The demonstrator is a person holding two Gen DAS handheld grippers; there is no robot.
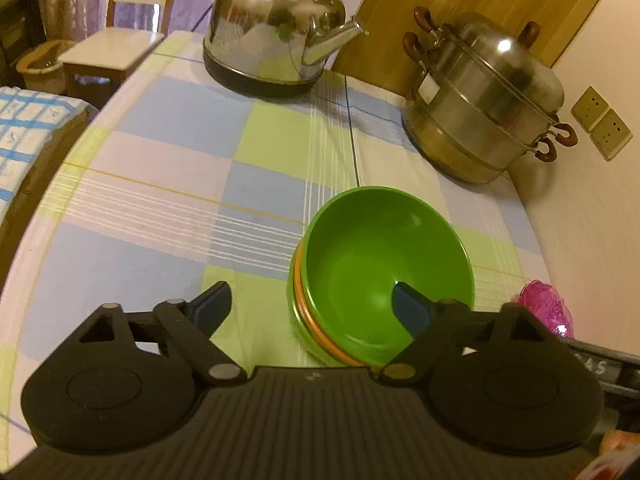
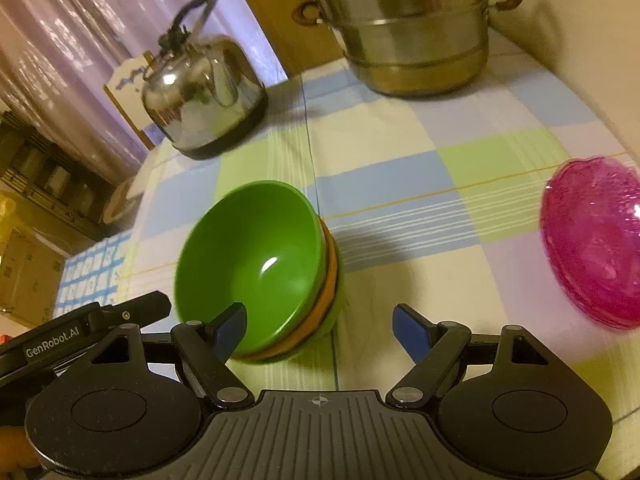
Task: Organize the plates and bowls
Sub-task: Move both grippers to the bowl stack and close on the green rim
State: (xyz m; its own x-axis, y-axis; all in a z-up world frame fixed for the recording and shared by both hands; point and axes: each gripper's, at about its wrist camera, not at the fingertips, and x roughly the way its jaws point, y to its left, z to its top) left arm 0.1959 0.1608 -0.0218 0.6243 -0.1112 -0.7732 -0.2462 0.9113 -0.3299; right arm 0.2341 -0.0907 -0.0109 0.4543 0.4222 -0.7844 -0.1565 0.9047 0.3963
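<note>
A stack of nested bowls stands on the checked tablecloth, with a green bowl [image 1: 384,264] [image 2: 256,256] on top, an orange bowl [image 1: 316,324] [image 2: 320,308] under it and another green one below. My left gripper [image 1: 312,306] is open and straddles the stack's near left rim, its right finger inside the top bowl and its left finger outside, without pressing. My right gripper [image 2: 322,330] is open too, astride the near right rim, with its left finger over the bowl's hollow. A pink glass plate [image 2: 592,240] [image 1: 544,308] lies to the right of the stack.
A steel kettle [image 1: 276,28] [image 2: 200,96] and a lidded steel steamer pot [image 1: 484,100] [image 2: 412,28] stand at the back of the table [image 1: 168,200]. A wall with sockets [image 1: 600,128] closes the right side. A stool [image 1: 108,52] stands beyond the left edge.
</note>
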